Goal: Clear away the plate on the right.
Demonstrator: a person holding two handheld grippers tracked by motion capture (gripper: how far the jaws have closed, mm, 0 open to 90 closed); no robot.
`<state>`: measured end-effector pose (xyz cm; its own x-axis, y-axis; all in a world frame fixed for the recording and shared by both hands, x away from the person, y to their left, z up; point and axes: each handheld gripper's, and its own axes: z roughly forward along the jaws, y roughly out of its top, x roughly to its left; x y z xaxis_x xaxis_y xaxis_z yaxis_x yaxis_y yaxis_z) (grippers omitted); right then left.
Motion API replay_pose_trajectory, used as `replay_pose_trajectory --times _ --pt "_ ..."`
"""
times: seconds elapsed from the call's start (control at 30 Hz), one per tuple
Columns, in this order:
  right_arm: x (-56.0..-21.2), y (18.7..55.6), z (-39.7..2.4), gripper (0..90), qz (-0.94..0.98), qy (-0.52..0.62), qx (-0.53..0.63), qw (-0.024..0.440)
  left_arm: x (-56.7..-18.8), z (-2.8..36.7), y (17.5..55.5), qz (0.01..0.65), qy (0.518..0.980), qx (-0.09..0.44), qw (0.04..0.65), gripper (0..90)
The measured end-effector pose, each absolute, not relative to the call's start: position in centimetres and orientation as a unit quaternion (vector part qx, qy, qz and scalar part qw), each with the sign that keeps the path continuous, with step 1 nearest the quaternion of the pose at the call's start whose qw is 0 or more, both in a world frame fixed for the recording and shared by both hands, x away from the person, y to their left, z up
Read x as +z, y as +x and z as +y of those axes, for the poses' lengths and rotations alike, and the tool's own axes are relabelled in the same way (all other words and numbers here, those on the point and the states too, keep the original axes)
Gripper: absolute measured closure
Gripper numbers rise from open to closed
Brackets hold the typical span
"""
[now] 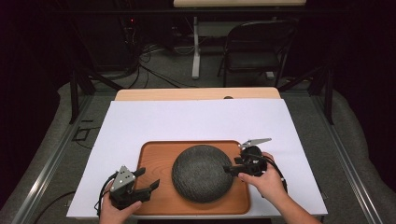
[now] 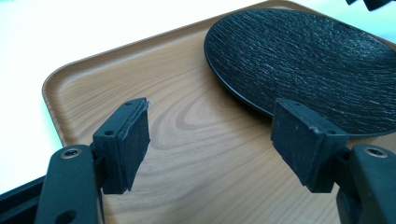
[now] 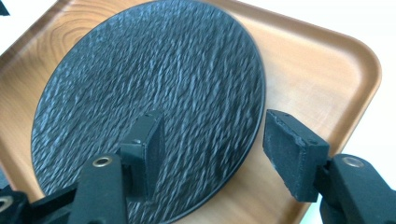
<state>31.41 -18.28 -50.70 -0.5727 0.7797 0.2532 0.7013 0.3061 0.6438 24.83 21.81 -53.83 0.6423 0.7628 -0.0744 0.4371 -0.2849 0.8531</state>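
High view: a dark plate (image 1: pixel 201 173) lies on a wooden tray (image 1: pixel 154 154) on the white worktop (image 1: pixel 196 119). The left hand-held gripper (image 1: pixel 148 179) sits over the tray's left part, the right hand-held gripper (image 1: pixel 229 169) at the plate's right edge.

Left gripper view: jaws apart above bare tray.

Right gripper view: jaws apart, straddling the plate's rim.

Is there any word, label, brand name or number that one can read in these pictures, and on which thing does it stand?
None: no text stands on the black plate, the wooden tray, the white sheet or either gripper.
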Motion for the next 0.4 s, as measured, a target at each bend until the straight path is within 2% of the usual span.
replay_pose_trajectory --times 0.4 --pt "-52.8 29.2 -20.0 42.6 0.765 0.466 0.436 0.089 -53.9 21.7 25.0 0.385 0.782 0.167 0.46 29.2"
